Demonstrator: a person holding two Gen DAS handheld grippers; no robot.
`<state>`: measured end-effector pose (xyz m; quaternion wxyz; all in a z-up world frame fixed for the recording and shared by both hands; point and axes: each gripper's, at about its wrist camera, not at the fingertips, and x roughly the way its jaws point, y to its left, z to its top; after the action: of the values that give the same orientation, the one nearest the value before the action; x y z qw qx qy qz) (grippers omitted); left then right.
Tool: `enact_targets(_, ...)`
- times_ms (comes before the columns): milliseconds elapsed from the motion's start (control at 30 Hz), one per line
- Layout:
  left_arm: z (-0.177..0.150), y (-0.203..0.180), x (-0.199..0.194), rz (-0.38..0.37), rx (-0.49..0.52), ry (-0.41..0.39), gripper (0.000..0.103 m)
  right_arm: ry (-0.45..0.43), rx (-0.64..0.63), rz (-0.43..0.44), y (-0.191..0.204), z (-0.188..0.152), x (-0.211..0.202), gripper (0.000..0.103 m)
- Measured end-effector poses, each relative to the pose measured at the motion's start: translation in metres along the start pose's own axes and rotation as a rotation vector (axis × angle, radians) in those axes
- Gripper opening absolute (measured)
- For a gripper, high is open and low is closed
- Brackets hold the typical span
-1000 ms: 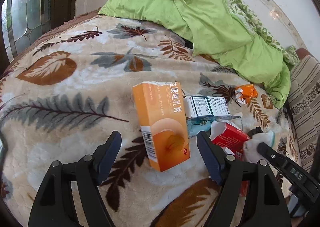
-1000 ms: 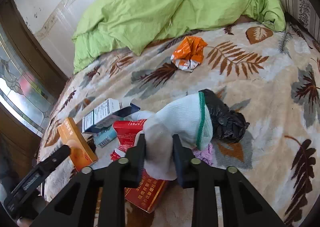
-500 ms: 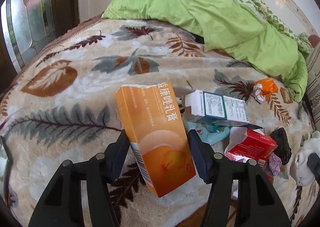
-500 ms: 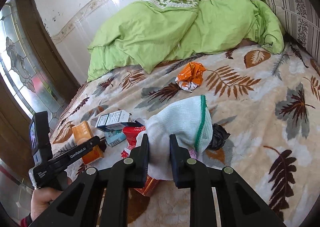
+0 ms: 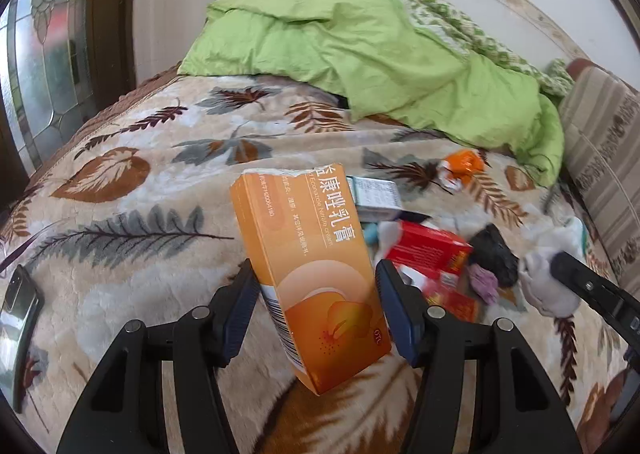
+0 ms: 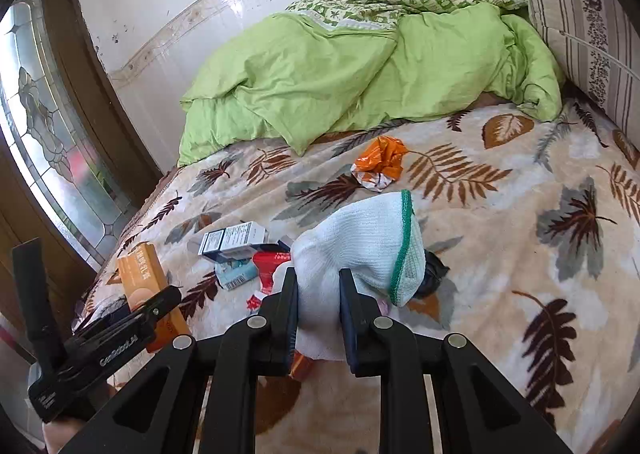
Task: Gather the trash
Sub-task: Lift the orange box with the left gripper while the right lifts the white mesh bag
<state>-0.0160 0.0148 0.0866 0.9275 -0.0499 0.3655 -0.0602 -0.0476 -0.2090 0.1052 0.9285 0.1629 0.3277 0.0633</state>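
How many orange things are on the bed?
2: an orange box gripped by the left gripper, and a crumpled orange wrapper farther back near the green quilt. More may be hidden in the pile.

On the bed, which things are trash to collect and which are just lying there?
Trash: orange box in left gripper, white sock in right gripper, red box, crumpled orange wrapper.
Lying about: green duvet, phone, striped pillow.
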Motion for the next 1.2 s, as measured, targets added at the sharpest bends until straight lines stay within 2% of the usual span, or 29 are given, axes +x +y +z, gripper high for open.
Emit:
enact_targets(233, -0.028, -0.023, -0.044, -0.062, 0.078, -0.007, 0.059, -0.011, -0.009, -0.026, -0.013, -0.023, -0.037, 0.020)
enact_targets(500, -0.066, -0.031, -0.077, -0.084, 0.136, -0.001, 0.059, 0.025, -0.002, -0.013, -0.018, -0.054, -0.067, 0.020)
enact_targets(1200, -0.072, -0.033, -0.051, -0.088, 0.140, 0.033, 0.059, 0.048, -0.038, -0.022, -0.007, -0.059, -0.054, 0.020)
